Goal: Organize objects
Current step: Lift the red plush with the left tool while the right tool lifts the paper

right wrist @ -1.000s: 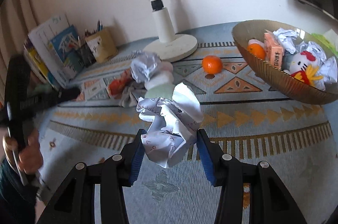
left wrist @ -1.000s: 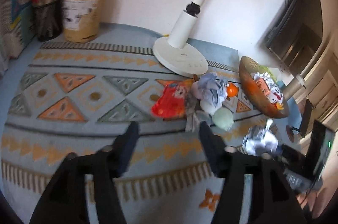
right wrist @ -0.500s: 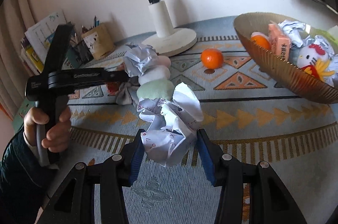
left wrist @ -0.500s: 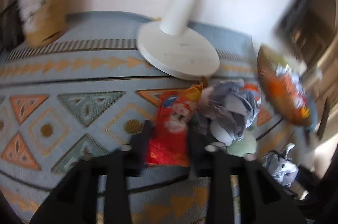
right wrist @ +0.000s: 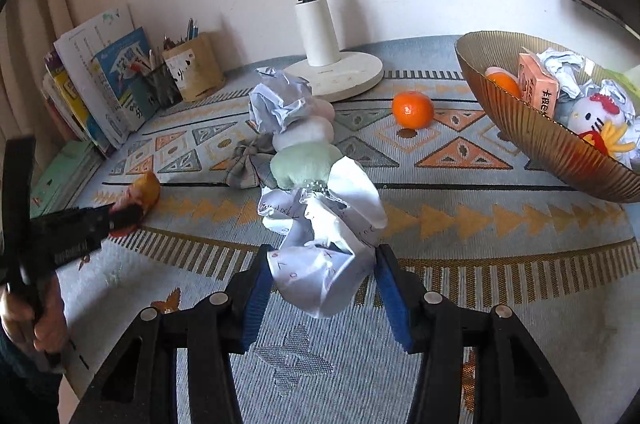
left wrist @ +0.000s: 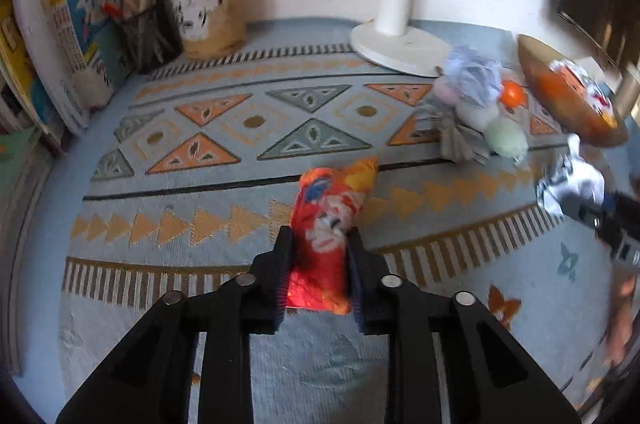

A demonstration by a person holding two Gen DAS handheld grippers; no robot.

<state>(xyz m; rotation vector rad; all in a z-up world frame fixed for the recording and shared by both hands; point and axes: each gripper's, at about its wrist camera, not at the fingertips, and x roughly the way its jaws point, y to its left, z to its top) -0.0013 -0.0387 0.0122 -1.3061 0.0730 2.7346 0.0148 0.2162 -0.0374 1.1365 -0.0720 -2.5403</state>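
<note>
My left gripper (left wrist: 319, 266) is shut on a red and orange snack packet (left wrist: 330, 224) and holds it over the patterned mat. My right gripper (right wrist: 322, 286) is shut on a crumpled white paper ball (right wrist: 324, 236) above the mat. A brown ribbed bowl (right wrist: 536, 139) at the right holds an orange, a pink box, crumpled paper and a plush toy. A loose orange (right wrist: 413, 109) lies left of the bowl. A pile of another crumpled paper (right wrist: 280, 103), pastel soft balls (right wrist: 304, 163) and a grey cloth (right wrist: 246, 163) lies mid-mat.
A white lamp base (right wrist: 340, 75) stands at the back. Pen holders (left wrist: 208, 13) and books (left wrist: 60, 35) line the back left wall. The left gripper (right wrist: 68, 228) with the person's hand shows at the left of the right wrist view.
My left gripper went forward to the snack packet, shut on it and pulled it back away from the pile. My right gripper kept hold of the paper ball, shifting only slightly.
</note>
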